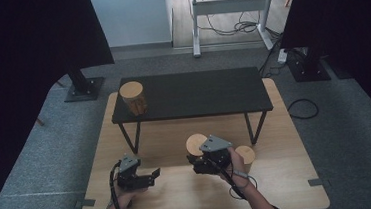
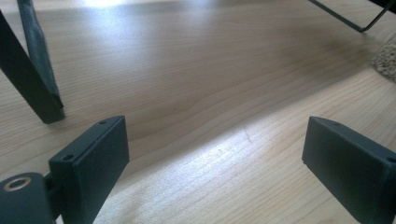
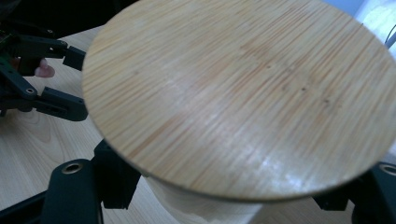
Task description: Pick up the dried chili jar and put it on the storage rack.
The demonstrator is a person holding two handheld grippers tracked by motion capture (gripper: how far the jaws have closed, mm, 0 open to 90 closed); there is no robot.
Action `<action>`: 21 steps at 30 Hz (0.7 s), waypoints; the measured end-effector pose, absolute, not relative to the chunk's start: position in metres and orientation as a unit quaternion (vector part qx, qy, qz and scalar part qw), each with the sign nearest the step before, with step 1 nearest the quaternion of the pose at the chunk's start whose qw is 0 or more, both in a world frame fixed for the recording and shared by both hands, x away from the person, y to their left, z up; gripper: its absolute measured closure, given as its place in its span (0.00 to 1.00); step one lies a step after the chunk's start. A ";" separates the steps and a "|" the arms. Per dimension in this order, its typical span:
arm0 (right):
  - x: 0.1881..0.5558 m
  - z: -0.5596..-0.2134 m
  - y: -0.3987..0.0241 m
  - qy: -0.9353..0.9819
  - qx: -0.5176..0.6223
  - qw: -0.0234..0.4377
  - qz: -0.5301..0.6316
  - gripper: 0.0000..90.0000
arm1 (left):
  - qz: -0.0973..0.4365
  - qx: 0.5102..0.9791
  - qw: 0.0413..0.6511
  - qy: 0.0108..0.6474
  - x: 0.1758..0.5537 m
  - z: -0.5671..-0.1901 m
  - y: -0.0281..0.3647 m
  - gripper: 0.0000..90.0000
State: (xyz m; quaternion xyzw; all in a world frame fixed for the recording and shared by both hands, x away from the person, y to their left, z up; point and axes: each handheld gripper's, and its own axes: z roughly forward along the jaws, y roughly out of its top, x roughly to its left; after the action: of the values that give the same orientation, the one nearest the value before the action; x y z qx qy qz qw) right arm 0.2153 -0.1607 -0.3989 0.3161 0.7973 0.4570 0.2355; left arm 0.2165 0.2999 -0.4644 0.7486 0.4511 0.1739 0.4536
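Black left gripper (image 1: 155, 174) and right gripper (image 1: 194, 165), grey three-cornered plates, black trailing cables.

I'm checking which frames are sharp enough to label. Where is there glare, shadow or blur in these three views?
High view: dim, dark curtains at both sides, the wooden table evenly lit. Left gripper view: a bright sheen streaks across the wood between the left gripper's fingers, and the far corner at right is soft. Right gripper view: the bamboo lid sits very close, grain fairly clear, with a pale glare patch low on it.
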 end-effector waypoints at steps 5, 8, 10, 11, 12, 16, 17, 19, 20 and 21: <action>0.216 -0.399 -0.163 0.795 0.320 0.233 0.460 0.28 | 0.173 0.750 0.452 0.451 0.217 -0.464 0.299 0.07; 0.216 -0.400 -0.163 0.796 0.319 0.232 0.459 0.28 | 0.173 0.750 0.452 0.451 0.217 -0.464 0.299 0.07; 0.216 -0.399 -0.163 0.796 0.318 0.234 0.458 0.28 | 0.174 0.750 0.452 0.450 0.217 -0.464 0.299 0.07; 0.215 -0.399 -0.164 0.795 0.318 0.235 0.460 0.28 | 0.174 0.750 0.452 0.451 0.217 -0.464 0.299 0.07; 0.215 -0.399 -0.165 0.794 0.318 0.235 0.462 0.28 | 0.172 0.749 0.454 0.451 0.217 -0.464 0.300 0.07; 0.215 -0.395 -0.168 0.790 0.317 0.235 0.469 0.28 | 0.165 0.747 0.459 0.452 0.218 -0.465 0.301 0.07; 0.215 -0.394 -0.168 0.790 0.316 0.235 0.470 0.28 | 0.165 0.747 0.459 0.452 0.218 -0.465 0.301 0.07; 0.215 -0.392 -0.169 0.790 0.314 0.236 0.470 0.28 | 0.164 0.747 0.458 0.453 0.218 -0.465 0.302 0.07; 0.215 -0.392 -0.169 0.790 0.314 0.236 0.470 0.28 | 0.164 0.747 0.458 0.453 0.218 -0.465 0.302 0.07; 0.216 -0.392 -0.170 0.790 0.315 0.235 0.472 0.28 | 0.165 0.747 0.458 0.453 0.218 -0.465 0.302 0.07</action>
State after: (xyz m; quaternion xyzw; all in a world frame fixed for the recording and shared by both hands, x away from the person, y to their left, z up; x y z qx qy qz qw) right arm 0.2156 -0.1696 -0.3916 0.3146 0.7896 0.4717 0.2346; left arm 0.2180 0.3015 -0.4649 0.7470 0.4529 0.1645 0.4580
